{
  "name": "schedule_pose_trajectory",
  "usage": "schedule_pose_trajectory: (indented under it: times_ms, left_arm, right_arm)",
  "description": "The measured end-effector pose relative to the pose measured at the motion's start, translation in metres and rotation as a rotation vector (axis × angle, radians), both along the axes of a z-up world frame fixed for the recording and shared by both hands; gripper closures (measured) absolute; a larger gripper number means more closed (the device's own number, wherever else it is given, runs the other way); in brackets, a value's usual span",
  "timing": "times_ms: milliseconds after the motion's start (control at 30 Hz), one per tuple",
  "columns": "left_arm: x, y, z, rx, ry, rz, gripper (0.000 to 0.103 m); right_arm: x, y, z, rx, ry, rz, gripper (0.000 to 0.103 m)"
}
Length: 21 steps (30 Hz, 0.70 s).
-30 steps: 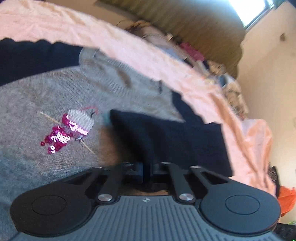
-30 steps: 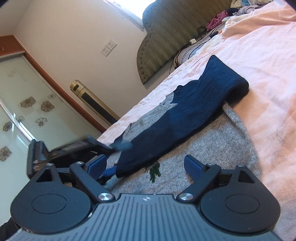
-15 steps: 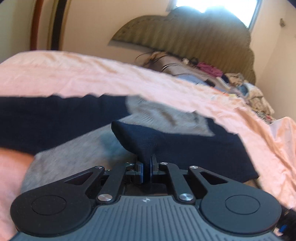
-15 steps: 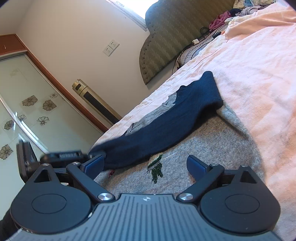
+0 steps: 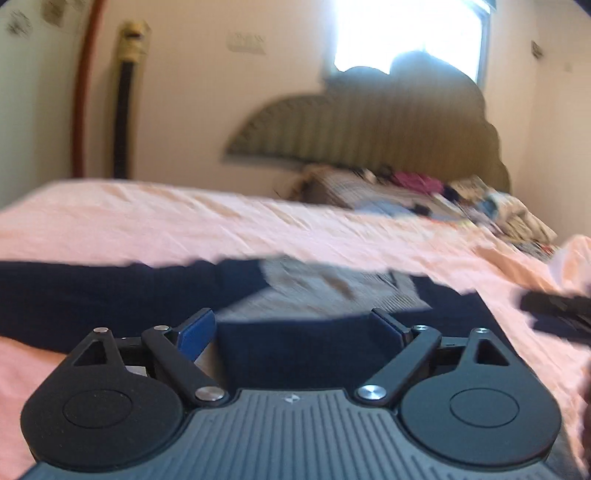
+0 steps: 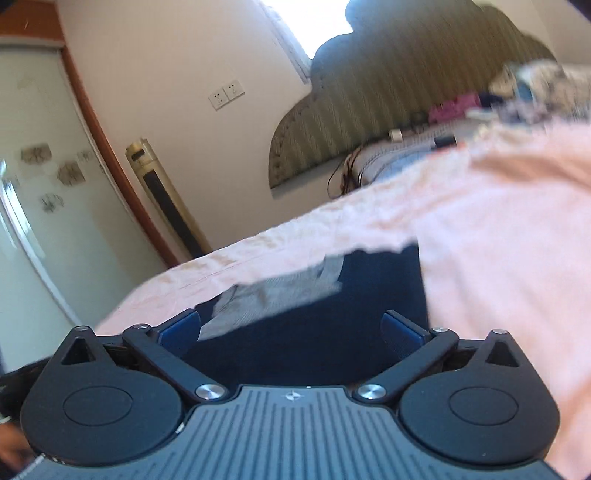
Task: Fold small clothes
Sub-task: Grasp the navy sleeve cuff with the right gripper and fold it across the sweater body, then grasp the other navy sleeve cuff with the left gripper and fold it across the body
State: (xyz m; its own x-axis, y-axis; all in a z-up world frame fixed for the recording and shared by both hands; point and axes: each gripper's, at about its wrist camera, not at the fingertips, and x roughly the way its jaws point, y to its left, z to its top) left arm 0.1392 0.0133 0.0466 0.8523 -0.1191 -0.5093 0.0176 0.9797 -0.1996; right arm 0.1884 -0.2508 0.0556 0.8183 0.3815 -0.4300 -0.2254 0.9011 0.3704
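your left hand-held gripper (image 5: 298, 328) is spread wide with nothing between its blue pads (image 5: 195, 331), just hovering low over the sweater (image 5: 332, 291), which lies flat on the pink bed sheet (image 5: 184, 221). same story for your right hand-held gripper (image 6: 291, 325), jaws wide apart and holding nothing, sitting right above the same garment. the sweater is grey in the body with navy sleeves; in the left wrist view one navy sleeve (image 5: 92, 291) runs out to the left across the sheet, and another navy sleeve part (image 5: 306, 350) lies folded over the grey right in front of your pads. in the right wrist view the navy fabric (image 6: 380, 295) covers most of what's ahead, with a strip of grey knit (image 6: 273, 299) peeking out on the left. both views are pretty blurry, so the finer detail of the knit is hard to make out. past the sweater there's a padded headboard (image 5: 369, 125) with a messy pile of clothes (image 5: 424, 195) at its base, and a bright window (image 5: 406, 33) above it.
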Motion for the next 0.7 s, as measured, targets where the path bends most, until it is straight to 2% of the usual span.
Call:
schedule_pose_trajectory:
  times_ms: [67, 133, 167, 233, 267, 433, 567, 633, 700]
  left_arm:
    - [0.018, -0.008, -0.018, -0.048, 0.092, -0.026, 0.016]
    - [0.030, -0.011, -0.038, -0.041, 0.167, -0.012, 0.020]
    - [0.027, -0.013, -0.042, -0.006, 0.135, -0.012, 0.020]
    - [0.024, -0.017, -0.049, 0.059, 0.115, -0.042, 0.019]
    - [0.024, -0.017, -0.049, 0.061, 0.117, -0.045, 0.019]
    - [0.011, -0.008, -0.041, 0.047, 0.083, -0.034, 0.019]
    - [-0.028, 0.048, -0.025, -0.033, -0.014, 0.051, 0.019]
    - [-0.041, 0.092, -0.024, -0.065, -0.018, 0.160, 0.018]
    - [-0.049, 0.151, -0.026, -0.151, -0.001, 0.299, 0.018]
  right_arm:
    - [0.041, 0.008, -0.011, -0.073, 0.082, -0.017, 0.000]
    - [0.071, 0.014, -0.032, -0.137, 0.199, -0.018, 0.001]
    - [0.078, 0.016, -0.043, -0.159, 0.237, -0.012, 0.001]
    - [0.065, 0.024, -0.059, -0.246, 0.141, 0.023, 0.000]
    - [0.061, 0.029, -0.063, -0.297, 0.119, 0.032, 0.000]
    - [0.064, 0.042, -0.064, -0.378, 0.126, 0.023, 0.000]
    - [0.063, 0.040, -0.062, -0.366, 0.122, 0.021, 0.000]
    - [0.062, 0.039, -0.062, -0.359, 0.121, 0.020, 0.000]
    - [0.062, 0.039, -0.062, -0.360, 0.120, 0.020, 0.000]
